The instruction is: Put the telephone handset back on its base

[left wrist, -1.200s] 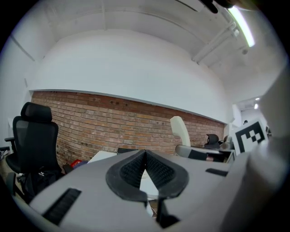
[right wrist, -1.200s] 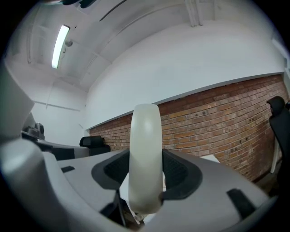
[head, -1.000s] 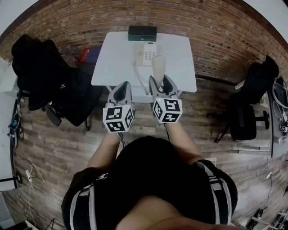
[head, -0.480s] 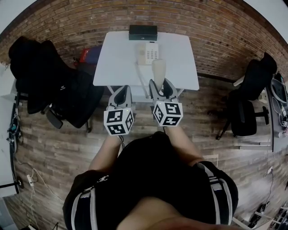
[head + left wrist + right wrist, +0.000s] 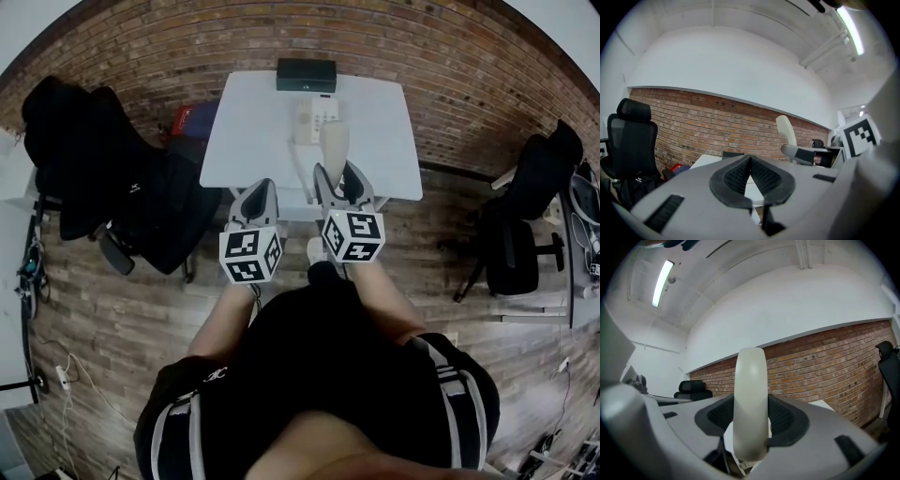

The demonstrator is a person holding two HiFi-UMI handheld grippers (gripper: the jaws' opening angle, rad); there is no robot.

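Cream, curved plastic telephone handset (image 5: 334, 142) (image 5: 750, 399) clamped upright between the grey padded right tongs (image 5: 336, 174) (image 5: 750, 416), seen from the head view against the near half of the white rectangular desk (image 5: 248, 127), just short of the pale keypad base (image 5: 317, 119) lying toward the far edge. Flat black box (image 5: 306, 75) just behind that base. Grey left tongs (image 5: 255, 192) (image 5: 750, 159) pressed together on nothing, beside the right pair, off the desk's near edge.

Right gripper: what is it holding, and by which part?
The right gripper clamps the cream telephone handset near its lower end, the rest standing up beyond the jaws.
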